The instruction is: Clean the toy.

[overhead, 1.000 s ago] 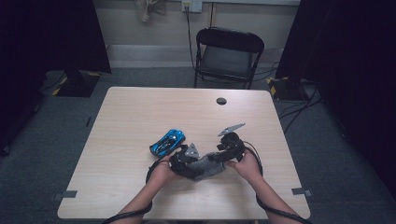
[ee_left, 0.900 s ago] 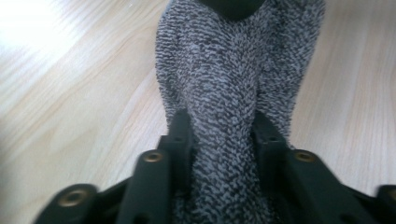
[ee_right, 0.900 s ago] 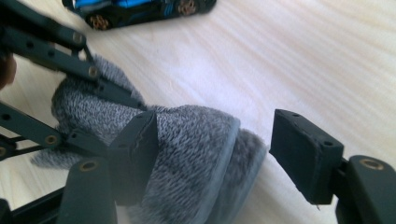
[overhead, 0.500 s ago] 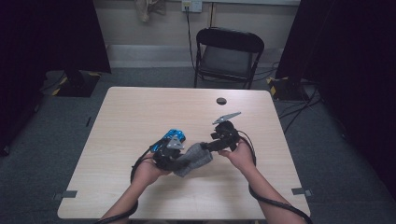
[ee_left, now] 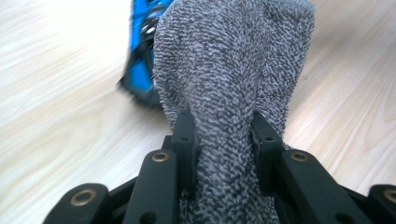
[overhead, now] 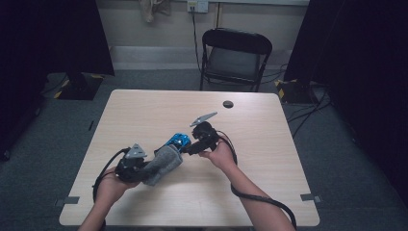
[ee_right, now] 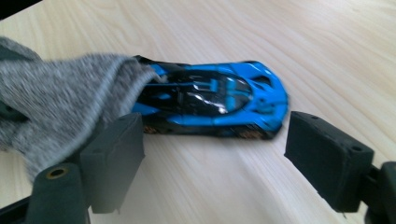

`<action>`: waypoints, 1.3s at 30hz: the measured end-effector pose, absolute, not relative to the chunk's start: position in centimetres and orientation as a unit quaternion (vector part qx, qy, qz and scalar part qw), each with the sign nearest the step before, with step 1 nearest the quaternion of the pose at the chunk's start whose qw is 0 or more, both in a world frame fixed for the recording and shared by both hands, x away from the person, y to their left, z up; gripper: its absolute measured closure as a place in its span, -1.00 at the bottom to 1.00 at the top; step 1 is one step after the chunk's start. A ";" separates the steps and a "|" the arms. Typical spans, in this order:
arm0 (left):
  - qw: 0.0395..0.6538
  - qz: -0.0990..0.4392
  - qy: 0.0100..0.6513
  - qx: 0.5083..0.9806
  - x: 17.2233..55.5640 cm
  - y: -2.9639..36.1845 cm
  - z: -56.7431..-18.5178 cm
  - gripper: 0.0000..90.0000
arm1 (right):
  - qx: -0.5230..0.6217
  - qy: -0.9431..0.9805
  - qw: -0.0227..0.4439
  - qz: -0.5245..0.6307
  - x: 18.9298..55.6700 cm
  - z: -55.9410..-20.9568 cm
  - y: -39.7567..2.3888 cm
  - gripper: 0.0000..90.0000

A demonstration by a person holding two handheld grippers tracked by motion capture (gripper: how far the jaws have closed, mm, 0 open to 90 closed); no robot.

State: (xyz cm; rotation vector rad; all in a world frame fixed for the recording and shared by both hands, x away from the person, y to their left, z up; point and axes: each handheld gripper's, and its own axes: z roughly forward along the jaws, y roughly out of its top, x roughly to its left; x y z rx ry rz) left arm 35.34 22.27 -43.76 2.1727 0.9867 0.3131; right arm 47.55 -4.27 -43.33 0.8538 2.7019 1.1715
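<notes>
— Left claw [overhead: 144,166]: clamped tight on the grey knitted terry sock [ee_left: 233,79], fabric squeezed between both black pads, having just been closing on it. Held low over the pale wooden surface [overhead: 144,115], near the front left part.

— And the sock's far end?

— Draped over the tail of the small glossy blue toy sports car [ee_right: 215,100], touching it, hiding that end in the right claw's view. Rest of the car lying flat on the surface, wheels down, roughly mid-surface, between the two claws in the high view.

— Right claw [ee_right: 212,151]?

— Wide apart, having just been opening; nothing pinched. Pads standing on either side of the car's near flank, not pressing on it. Sock edge lying just beside the left pad there, partly in the way.

— Anything else around?

— Small dark round disc [overhead: 228,104] near the far edge, well apart from the car. Black folding chair [overhead: 235,55] beyond the surface, against the wall. Cables [overhead: 260,198] trailing from the claws across the near edge. Grey carpeted floor [overhead: 351,159] all round, dark curtains [overhead: 48,33] at both sides.
</notes>
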 end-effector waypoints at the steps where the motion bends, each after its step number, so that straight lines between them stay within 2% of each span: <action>1: 0.357 0.126 0.392 0.838 35.1 22.8 -43.8 0.53 | 0.271 0.883 0.035 0.382 47.7 -43.6 -3.8 -0.57; 13: 0.359 0.154 0.458 0.799 33.9 27.7 -44.2 0.52 | 0.224 0.892 0.032 0.390 48.3 -46.2 0.5 -0.61; 24: 0.339 0.156 0.469 0.801 34.3 27.6 -45.6 0.51 | 0.202 0.902 0.076 0.374 48.6 -47.6 1.1 -0.68; 27: 0.336 0.149 0.473 0.801 34.5 27.5 -45.8 0.51 | 0.203 0.904 0.078 0.369 48.8 -47.6 1.2 -0.68; 31: 0.332 0.148 0.471 0.803 34.7 27.4 -45.9 0.51 | 0.207 0.904 0.074 0.367 49.3 -47.9 1.4 -0.88; 39: 0.320 0.150 0.477 0.805 34.9 27.5 -46.4 0.49 | 0.209 0.892 0.073 0.394 49.2 -48.5 1.0 -0.90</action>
